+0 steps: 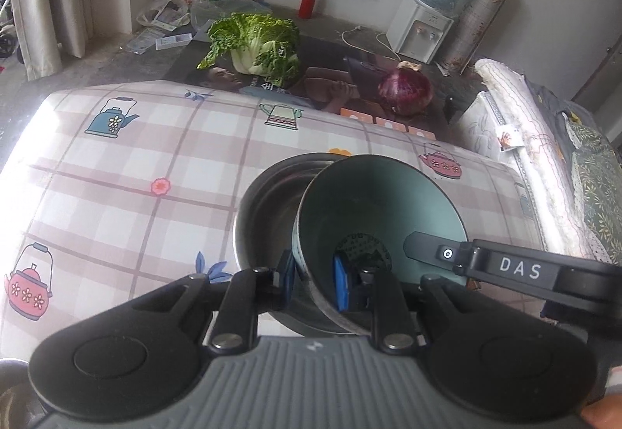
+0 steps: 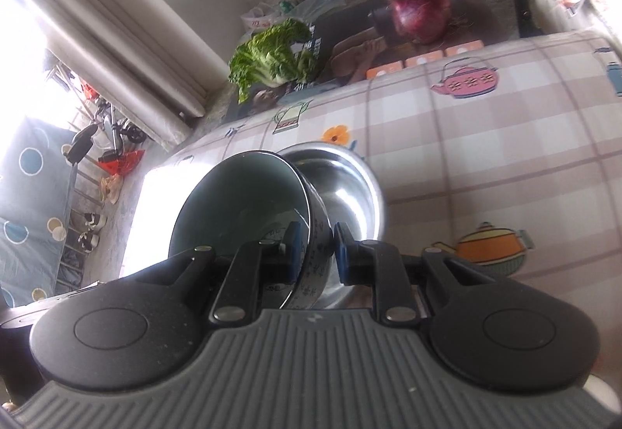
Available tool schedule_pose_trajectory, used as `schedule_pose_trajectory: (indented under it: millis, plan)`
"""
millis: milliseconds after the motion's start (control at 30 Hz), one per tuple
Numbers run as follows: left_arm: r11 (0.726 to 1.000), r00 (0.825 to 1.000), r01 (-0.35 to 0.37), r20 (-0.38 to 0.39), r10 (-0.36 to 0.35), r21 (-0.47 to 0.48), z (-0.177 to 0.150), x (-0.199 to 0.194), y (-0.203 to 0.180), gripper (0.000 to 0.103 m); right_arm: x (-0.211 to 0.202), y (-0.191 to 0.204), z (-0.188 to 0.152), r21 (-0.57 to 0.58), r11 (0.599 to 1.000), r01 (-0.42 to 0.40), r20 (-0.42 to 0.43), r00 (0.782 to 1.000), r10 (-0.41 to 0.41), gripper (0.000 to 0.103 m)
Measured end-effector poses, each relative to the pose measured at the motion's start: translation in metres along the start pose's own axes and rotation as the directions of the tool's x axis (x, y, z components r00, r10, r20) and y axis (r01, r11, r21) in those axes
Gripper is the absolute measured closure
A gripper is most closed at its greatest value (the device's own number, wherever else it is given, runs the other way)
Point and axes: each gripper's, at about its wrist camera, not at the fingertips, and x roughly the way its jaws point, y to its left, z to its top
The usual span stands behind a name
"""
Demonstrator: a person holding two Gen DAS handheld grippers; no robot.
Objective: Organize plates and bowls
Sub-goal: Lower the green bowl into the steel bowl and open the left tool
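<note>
A green bowl (image 1: 381, 203) with a teal inside and a patterned outer wall hangs tilted, partly over a steel bowl (image 1: 268, 203) that stands on the checked tablecloth (image 1: 116, 164). My left gripper (image 1: 313, 279) is shut on the green bowl's near-left wall, one blue pad inside and one outside. A black finger (image 1: 431, 248) of my right gripper reaches onto the bowl's right rim. In the right wrist view my right gripper (image 2: 317, 254) is shut on the green bowl's (image 2: 241, 203) wall, with the steel bowl (image 2: 346, 188) just behind it.
Beyond the table's far edge lie a leafy cabbage (image 1: 252, 44) and a purple onion (image 1: 406, 89) on a dark poster. A red bottle (image 1: 307, 3), bags and a water dispenser (image 1: 421, 28) stand by the wall. Folded bedding (image 1: 525, 118) borders the table's right side.
</note>
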Motion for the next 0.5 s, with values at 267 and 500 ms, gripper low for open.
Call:
schedule_pose_trajectory:
  millis: [267, 500]
  plan:
    - [1.0, 1.0, 0.006, -0.025, -0.006, 0.009, -0.001, 0.028, 0.019, 0.081, 0.043, 0.005, -0.001, -0.009, 1.0, 0.023, -0.029, 0.999, -0.023, 0.086]
    - [0.998, 0.998, 0.056, -0.005, -0.056, 0.034, -0.004, 0.031, 0.022, 0.071, 0.058, 0.0, -0.004, -0.031, 0.996, 0.08, -0.017, 0.997, -0.081, 0.083]
